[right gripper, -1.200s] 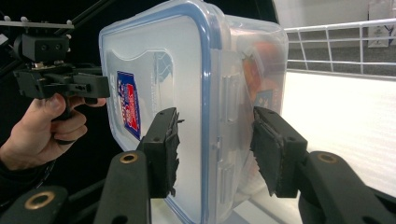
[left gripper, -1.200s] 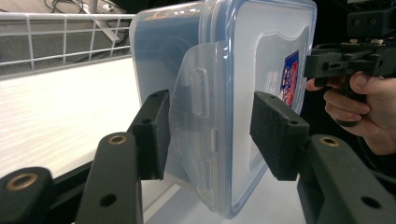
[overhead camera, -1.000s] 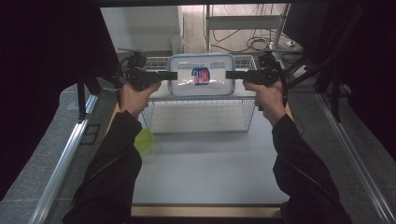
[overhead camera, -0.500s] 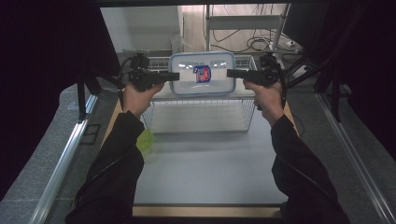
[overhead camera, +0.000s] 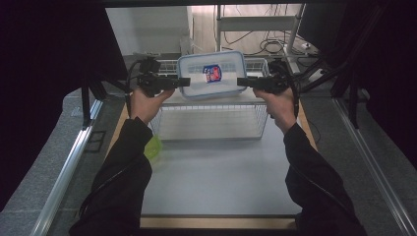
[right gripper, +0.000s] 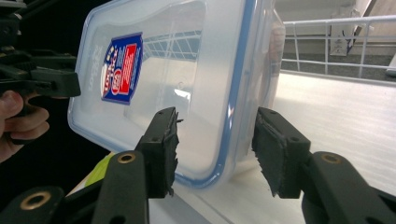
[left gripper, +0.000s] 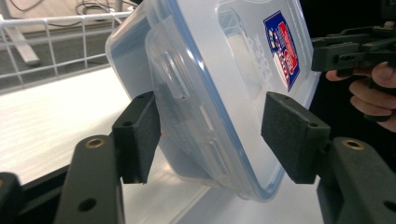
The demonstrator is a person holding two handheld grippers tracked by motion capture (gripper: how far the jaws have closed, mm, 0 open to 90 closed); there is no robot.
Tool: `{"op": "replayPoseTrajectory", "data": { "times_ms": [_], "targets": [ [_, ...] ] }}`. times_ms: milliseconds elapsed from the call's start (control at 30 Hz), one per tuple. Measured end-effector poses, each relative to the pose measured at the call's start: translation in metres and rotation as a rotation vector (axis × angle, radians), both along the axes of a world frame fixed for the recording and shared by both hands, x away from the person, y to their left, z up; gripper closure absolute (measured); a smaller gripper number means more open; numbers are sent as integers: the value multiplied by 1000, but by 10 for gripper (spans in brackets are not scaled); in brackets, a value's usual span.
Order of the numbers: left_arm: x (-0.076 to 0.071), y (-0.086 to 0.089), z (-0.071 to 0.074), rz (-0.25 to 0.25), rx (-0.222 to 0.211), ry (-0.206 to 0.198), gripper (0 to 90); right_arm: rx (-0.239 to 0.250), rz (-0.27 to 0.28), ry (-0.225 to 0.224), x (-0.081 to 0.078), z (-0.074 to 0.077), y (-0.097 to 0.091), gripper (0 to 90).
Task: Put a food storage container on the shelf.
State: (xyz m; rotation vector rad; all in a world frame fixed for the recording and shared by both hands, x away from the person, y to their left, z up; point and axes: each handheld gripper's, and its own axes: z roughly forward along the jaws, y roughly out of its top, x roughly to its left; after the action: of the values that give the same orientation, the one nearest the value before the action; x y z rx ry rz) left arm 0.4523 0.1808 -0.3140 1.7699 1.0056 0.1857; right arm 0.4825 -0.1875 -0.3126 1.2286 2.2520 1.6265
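Clear plastic box [overhead camera: 211, 74] w/ blue-edged lid and a red-blue sticker [overhead camera: 213, 73] is held up between the two tongs, above the far part of a white wire basket [overhead camera: 211, 123] on the table [overhead camera: 216, 182]. In the high view the box is tilted, lid facing the camera.

Left tongs [overhead camera: 183, 81] reach in from the left at the box's left end. In the left gripper view, left tongs [left gripper: 212, 133] straddle the box edge: one pad sits by the box body, the other stands apart from the lid w/ a clear gap, so they're spread, not pinching. Jaws have just been opening, box edge between them.

Right tongs [overhead camera: 242, 82] come in from the right at the box's right end. In the right gripper view, right tongs [right gripper: 215, 149] straddle the lid rim: the near pad lies against the lid, worn and ragged at its edge; the far pad is close to the box side, but can't tell if it presses. Grip state of right tongs: can't tell for sure.

Each gripper view also shows the other hand w/ its tongs at the far end of the box. A yellow-green item [overhead camera: 153, 147] lies on the table just left of the basket, partly hidden by the left sleeve.
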Motion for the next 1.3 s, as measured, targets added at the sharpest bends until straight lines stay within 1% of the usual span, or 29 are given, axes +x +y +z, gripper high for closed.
{"op": "replayPoseTrajectory", "data": {
  "times_ms": [33,133,167,200,233,267,300,333,367,400,433,467,533,600,667,700,733,800,833,867,900,933,967,1000,1033,1133,1200,1267,1300],
  "targets": [
    [0,-1,0,5,17,-13,353,5,0,2,1,-1,-1,514],
    [0,-1,0,4,18,-19,334,7,-2,4,1,-2,-1,513],
    [0,-2,0,26,45,-39,318,7,0,6,1,-3,-1,513],
    [-1,-3,0,33,78,-61,313,15,2,11,1,-3,-1,513],
    [-1,-6,0,30,104,-68,311,26,5,17,1,-4,-2,525],
    [-2,-7,0,46,98,-86,307,53,1,18,1,-3,-3,526],
    [-2,-7,0,54,92,-94,319,68,-1,19,2,-3,-5,546],
    [-2,-7,0,54,92,-94,316,68,-1,19,2,-3,-5,546],
    [-1,-10,1,43,140,-82,327,78,-7,10,2,-1,-6,551],
    [-2,-12,0,45,187,-95,356,79,-11,6,1,0,-7,557],
    [-3,-15,-1,45,214,-102,349,73,-10,1,1,2,-7,558],
    [-3,-17,-3,42,221,-101,342,63,-8,-6,1,2,-6,560],
    [-4,-17,-5,44,215,-109,326,48,-16,-17,-1,3,-6,562],
    [-4,-15,-6,44,196,-101,337,46,-16,-28,-3,4,-6,574],
    [-5,-13,-7,42,197,-102,343,42,-17,-37,-5,4,-7,590],
    [-8,-10,-6,45,200,-106,351,22,-16,-57,-10,6,-8,627],
    [-8,-10,-6,45,200,-106,359,22,-16,-57,-10,6,-8,627],
    [-11,-8,-7,51,180,-111,372,-14,-14,-83,-18,8,-10,709],
    [-13,-6,-9,41,171,-105,439,-48,2,-106,-26,7,-10,787],
    [-13,-6,-9,41,171,-105,450,-48,2,-106,-26,7,-10,787],
    [-14,-8,-13,43,179,-100,477,-83,7,-130,-32,4,-8,836],
    [-14,-8,-13,43,179,-100,518,-83,7,-130,-32,4,-8,836],
    [-15,-8,-14,50,184,-97,541,-127,2,-138,-35,-1,-4,851],
    [-14,-9,-16,54,183,-95,541,-127,2,-138,-35,-1,-4,851],
    [-13,-10,-17,55,176,-88,580,-146,3,-134,-34,-5,0,852],
    [-12,-14,-18,76,196,-90,591,-147,1,-117,-30,-11,4,848],
    [-11,-14,-18,78,199,-93,595,-145,-11,-120,-26,-12,6,840],
    [-10,-13,-19,81,178,-87,596,-139,-17,-116,-25,-12,6,839],
    [-9,-12,-19,82,170,-92,596,-145,-32,-121,-22,-11,8,839]
  ]
}}
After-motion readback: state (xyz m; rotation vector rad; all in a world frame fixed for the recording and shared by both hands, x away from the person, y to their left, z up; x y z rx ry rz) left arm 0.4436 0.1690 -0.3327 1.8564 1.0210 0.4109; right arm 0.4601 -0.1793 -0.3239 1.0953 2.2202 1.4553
